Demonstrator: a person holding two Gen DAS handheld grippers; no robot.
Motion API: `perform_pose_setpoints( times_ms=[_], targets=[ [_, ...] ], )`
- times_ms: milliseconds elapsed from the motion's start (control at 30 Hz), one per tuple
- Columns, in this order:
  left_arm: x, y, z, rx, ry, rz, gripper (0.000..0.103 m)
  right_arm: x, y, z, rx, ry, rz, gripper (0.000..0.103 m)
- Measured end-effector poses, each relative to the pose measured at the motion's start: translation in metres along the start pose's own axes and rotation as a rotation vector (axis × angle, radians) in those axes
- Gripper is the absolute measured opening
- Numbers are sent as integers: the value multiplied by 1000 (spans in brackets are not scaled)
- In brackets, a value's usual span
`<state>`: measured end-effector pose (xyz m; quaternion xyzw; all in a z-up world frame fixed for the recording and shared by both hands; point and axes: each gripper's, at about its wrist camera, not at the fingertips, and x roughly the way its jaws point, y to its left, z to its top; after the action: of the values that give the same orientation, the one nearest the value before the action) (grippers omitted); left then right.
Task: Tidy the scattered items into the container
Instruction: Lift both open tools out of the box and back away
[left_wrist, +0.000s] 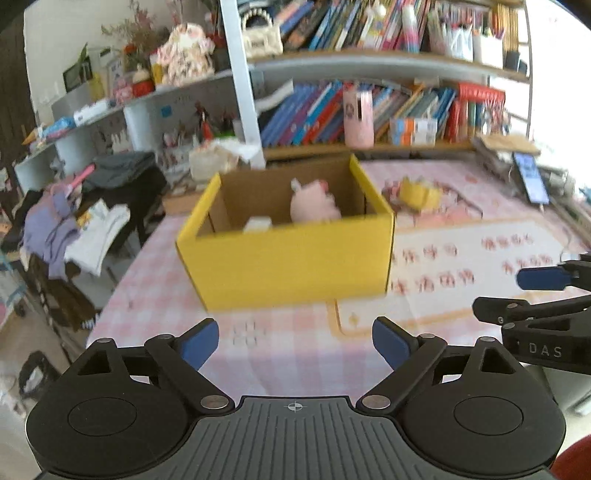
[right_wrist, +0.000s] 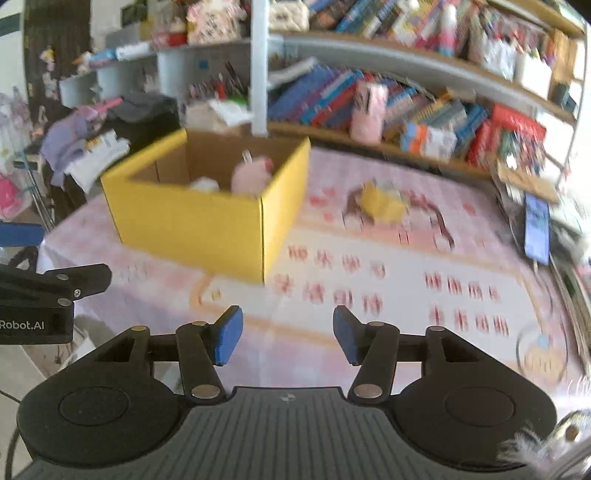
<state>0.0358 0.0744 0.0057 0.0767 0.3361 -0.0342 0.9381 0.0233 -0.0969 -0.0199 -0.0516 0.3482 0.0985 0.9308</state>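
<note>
— Box (left_wrist: 284, 266) first: yellow card, top open, on the pink cloth (left_wrist: 155, 295). Where are your jaws to it?

— Both hang on the near side of the box, over bare cloth. My left gripper (left_wrist: 295, 345) stands wide apart with nothing between the pads. My right gripper (right_wrist: 288, 334) stands apart too, narrower, and empty. Neither touches anything.

— What is already inside the box?

— A pink plush (left_wrist: 314, 203) against the far wall, and a small white thing (left_wrist: 258, 223) by the near wall. It is too blurred to name.

— And what is left outside?

— A yellow item (right_wrist: 382, 205) lying to the right of the box, near its far corner, apart from it. The blur hides its make. It looks small and soft or papery.

— How will it handle?

— Light, I judge, and likely to give under the pads. I would take it across its middle, from above, with my right jaws, since they are on that side. A gentle squeeze should do. The risk is pinching the cloth beneath it, or nudging the light box on the way in.
</note>
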Motion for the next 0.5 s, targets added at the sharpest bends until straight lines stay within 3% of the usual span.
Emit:
perform_pose_setpoints(
  times_ms=[500],
  targets=[
    [6,-20,-17,-15,70,-72,96,-19,-18,-20,42,35,-37,74]
  ],
)
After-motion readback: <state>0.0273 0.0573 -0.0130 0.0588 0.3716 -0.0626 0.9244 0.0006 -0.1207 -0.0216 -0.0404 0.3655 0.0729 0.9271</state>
